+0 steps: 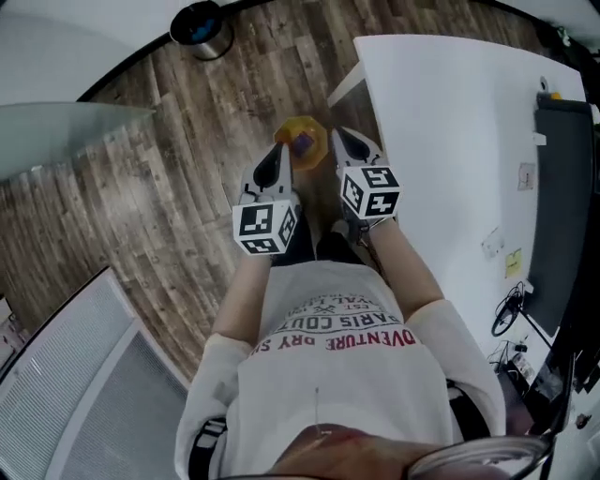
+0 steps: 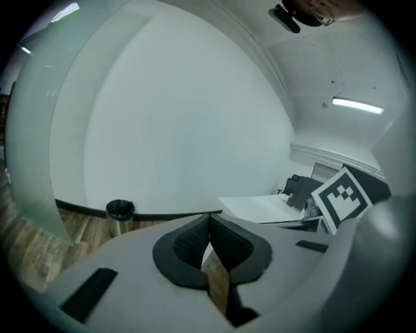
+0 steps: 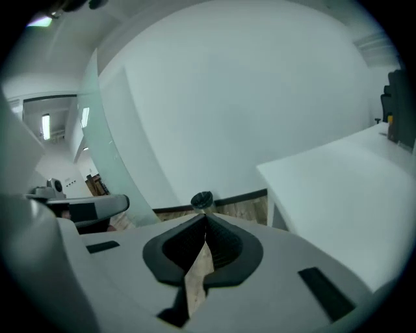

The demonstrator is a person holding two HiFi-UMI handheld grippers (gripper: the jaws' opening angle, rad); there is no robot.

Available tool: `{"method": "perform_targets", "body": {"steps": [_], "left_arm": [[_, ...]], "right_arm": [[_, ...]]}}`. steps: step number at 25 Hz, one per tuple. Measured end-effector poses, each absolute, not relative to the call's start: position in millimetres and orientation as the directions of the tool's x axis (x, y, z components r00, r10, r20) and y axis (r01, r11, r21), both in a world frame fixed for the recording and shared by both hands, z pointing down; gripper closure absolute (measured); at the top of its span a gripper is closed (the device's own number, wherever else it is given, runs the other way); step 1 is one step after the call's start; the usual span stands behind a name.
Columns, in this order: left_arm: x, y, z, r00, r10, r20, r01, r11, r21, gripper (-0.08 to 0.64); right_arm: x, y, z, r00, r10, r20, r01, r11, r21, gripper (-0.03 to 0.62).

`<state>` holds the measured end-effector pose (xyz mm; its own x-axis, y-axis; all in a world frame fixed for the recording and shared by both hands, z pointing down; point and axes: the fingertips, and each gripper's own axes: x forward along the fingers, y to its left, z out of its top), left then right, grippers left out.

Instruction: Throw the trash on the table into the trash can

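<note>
the left gripper [image 2: 209, 224] has its ribbed black pads pressed tip to tip with nothing between them; only a sliver of grey-brown wood-look plank floor [image 1: 178, 187] shows through the gap lower down. the right gripper [image 3: 205, 224] is likewise closed on nothing. both are held side by side in front of the person's torso, close together, noses pointing away from the body. that reads to me as a carrying or resting pose rather than a reach. neither is over the white rectangular table [image 1: 450, 131], which stands just to the right. both gripper views look across the room at the small round metal trash can with a dark liner [image 1: 200, 26], which stands well apart, close to the curved white wall [image 2: 182, 117]. in the head view a rounded yellow-orange object with a purple patch [image 1: 302, 141] shows between the two gripper noses. neither gripper view shows it, so i judge that it lies below them on the floor, held by neither. whether it is the trash, i cannot tell. it looks soft-edged and bright against the planks. the near part of the table looks bare; small paper notes [image 1: 513, 262] sit near its far edge beside a dark screen [image 1: 562, 187]. with both jaws empty, nothing is being carried to the can.
</note>
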<state>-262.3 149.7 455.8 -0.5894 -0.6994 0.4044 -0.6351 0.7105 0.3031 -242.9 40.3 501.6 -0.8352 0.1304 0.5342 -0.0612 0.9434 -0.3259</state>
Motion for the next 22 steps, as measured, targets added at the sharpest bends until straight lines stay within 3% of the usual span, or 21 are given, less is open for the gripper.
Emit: {"method": "perform_targets", "body": {"steps": [5, 11, 17, 22], "left_arm": [[-235, 74, 373, -0.480, -0.835, 0.269, -0.811, 0.539, 0.229, 0.537], [-160, -17, 308, -0.180, -0.970, 0.165, -0.959, 0.210, 0.191, 0.537], [-48, -99, 279, 0.142, -0.986, 0.088, -0.973, -0.123, 0.197, 0.538], [53, -144, 275, 0.328, -0.943, 0.059, -0.924, -0.307, 0.228, 0.537]], "right_arm": [[-197, -17, 405, -0.917, -0.021, 0.399, -0.152, 0.942, -0.298, 0.566], [-117, -83, 328, -0.922, -0.267, 0.281, -0.335, 0.913, -0.234, 0.566], [23, -146, 299, -0.786, -0.574, 0.232, -0.609, 0.783, -0.127, 0.566], [139, -171, 289, -0.647, -0.738, 0.190, -0.758, 0.650, -0.057, 0.566]]}}
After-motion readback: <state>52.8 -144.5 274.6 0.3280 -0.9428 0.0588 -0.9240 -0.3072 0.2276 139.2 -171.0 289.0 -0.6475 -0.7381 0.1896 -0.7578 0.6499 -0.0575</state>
